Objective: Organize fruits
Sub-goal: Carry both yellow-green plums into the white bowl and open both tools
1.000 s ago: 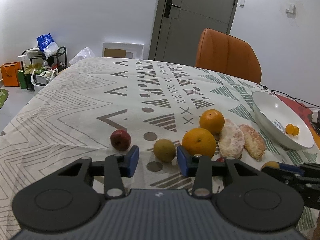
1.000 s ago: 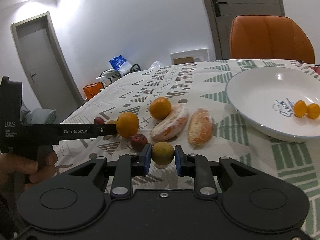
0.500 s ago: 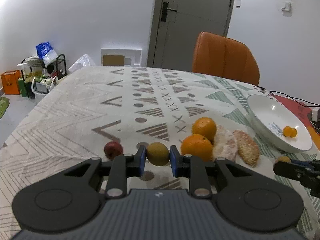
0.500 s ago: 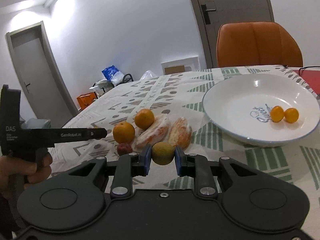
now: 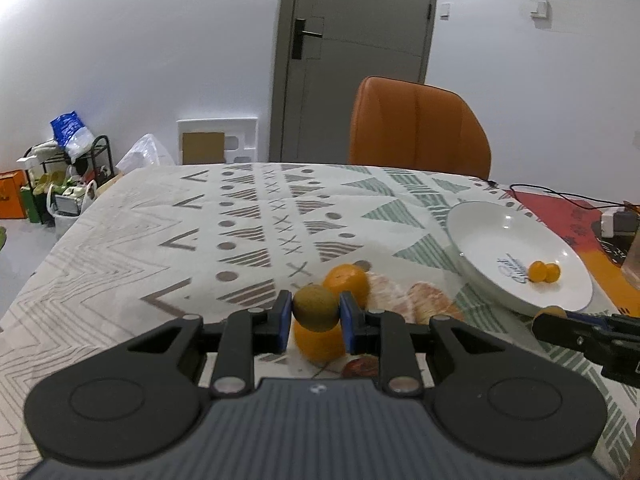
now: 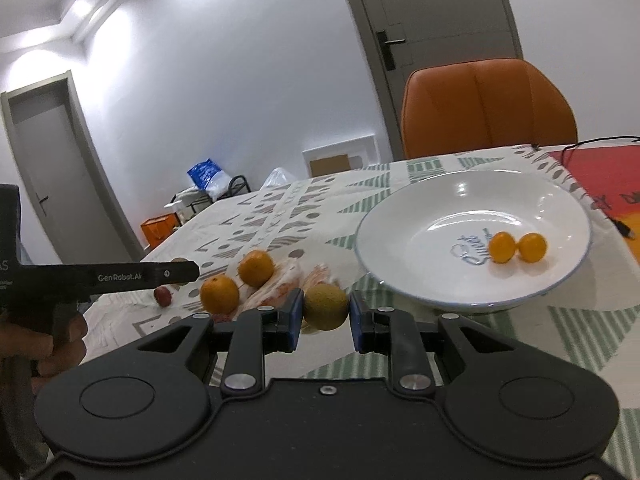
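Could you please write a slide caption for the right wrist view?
Right gripper holds a brownish fruit near a white plate with two small oranges.

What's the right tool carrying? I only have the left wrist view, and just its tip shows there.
Observer: The right tool is shut on a round greenish-brown fruit.
Operator: Over the plate?
Observer: Not as far as I can tell. The plate has its near rim just ahead, to the right of the held fruit.
Operator: Anything else I'm missing?
Observer: A hand shows at the left edge, gripping the handle of the left tool.
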